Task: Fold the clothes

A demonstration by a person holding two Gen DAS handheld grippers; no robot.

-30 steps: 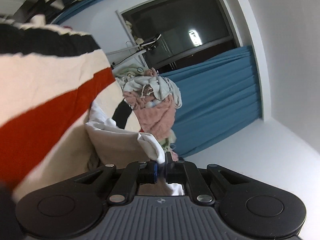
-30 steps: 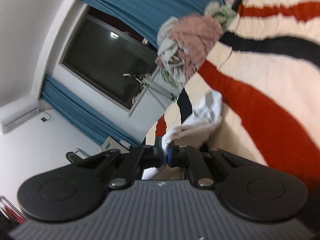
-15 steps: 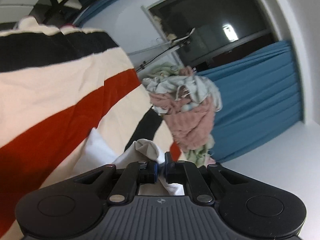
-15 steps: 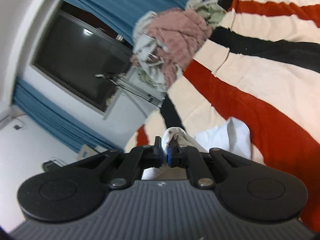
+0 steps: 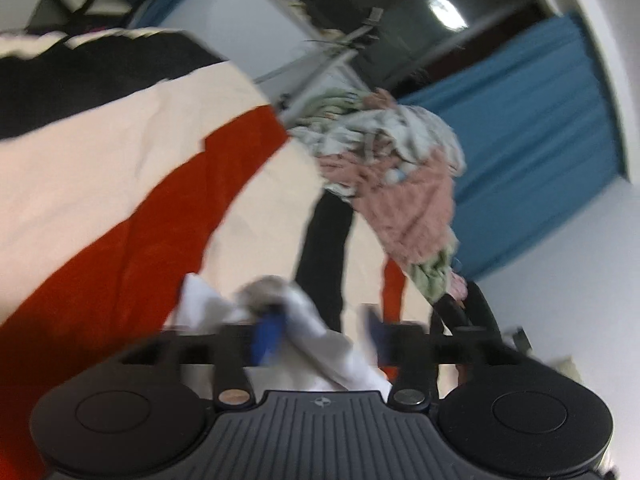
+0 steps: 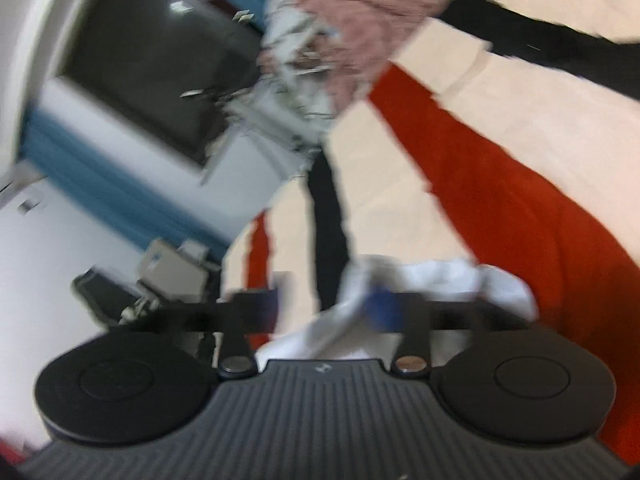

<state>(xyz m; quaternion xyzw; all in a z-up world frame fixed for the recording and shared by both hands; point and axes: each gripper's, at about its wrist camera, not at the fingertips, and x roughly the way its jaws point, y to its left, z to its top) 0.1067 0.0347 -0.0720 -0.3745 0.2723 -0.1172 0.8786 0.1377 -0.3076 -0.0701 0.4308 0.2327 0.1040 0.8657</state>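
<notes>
You are letting go of the white garment (image 5: pixel 304 320) on the striped bedcover (image 5: pixel 120 184): your left gripper (image 5: pixel 320 334) and right gripper (image 6: pixel 332 312) have just been opening, cloth loose between both. Next, regrip an edge. A clothes pile (image 5: pixel 392 176) and blue curtain (image 5: pixel 532 152) lie beyond.

Right gripper (image 6: pixel 326 312): jaws just sprung wide apart, white garment (image 6: pixel 440 276) lying loose between them on striped blanket (image 6: pixel 500 168), cream, red, black. Heap of clothes (image 6: pixel 340 24) far beyond. Dark window (image 6: pixel 152 64), blue curtain (image 6: pixel 100 184) left.
</notes>
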